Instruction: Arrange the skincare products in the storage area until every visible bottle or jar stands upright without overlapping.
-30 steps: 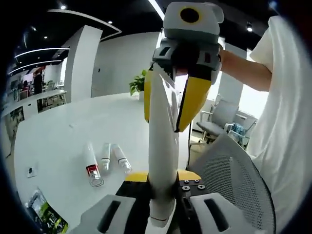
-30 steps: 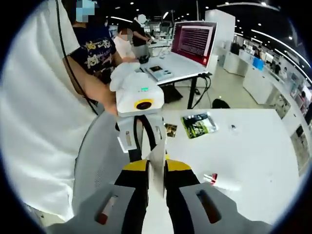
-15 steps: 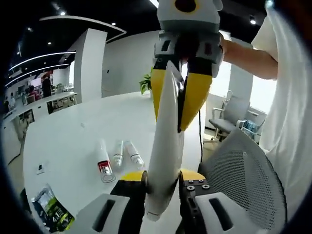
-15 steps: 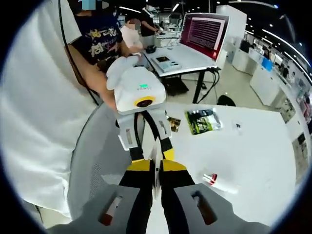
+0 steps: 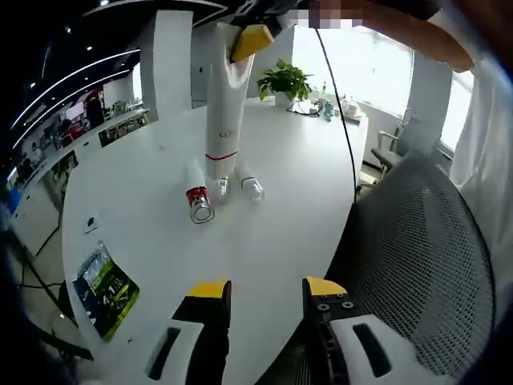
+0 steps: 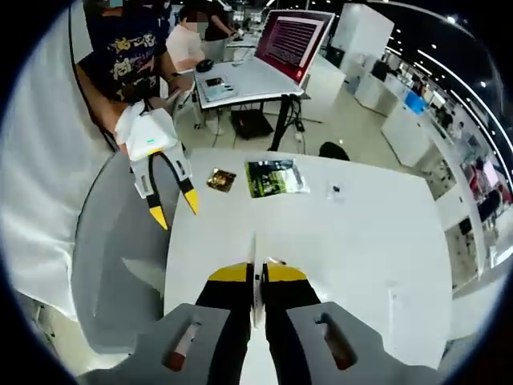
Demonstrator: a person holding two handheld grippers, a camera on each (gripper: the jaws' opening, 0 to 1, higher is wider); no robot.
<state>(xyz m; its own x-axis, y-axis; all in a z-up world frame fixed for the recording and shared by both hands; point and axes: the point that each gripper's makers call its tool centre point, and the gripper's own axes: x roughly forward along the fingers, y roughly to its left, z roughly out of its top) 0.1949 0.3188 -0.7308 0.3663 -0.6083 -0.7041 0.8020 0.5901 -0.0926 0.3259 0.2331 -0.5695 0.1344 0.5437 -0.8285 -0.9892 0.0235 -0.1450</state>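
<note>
White tube (image 5: 220, 112) hangs cap-down over the table (image 5: 272, 241), pinched by your right gripper (image 6: 256, 281); your left gripper (image 5: 264, 290) gapes empty. It could topple onto 3 lying tubes (image 5: 220, 192).

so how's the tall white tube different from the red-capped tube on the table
The tall white tube stands upright, its crimped top pinched by the right gripper; the red-capped tube lies flat on the white table, untouched. The tall one looks far larger and has only a thin red band near its base, while the small one has a red cap. Both have white bodies.
</note>
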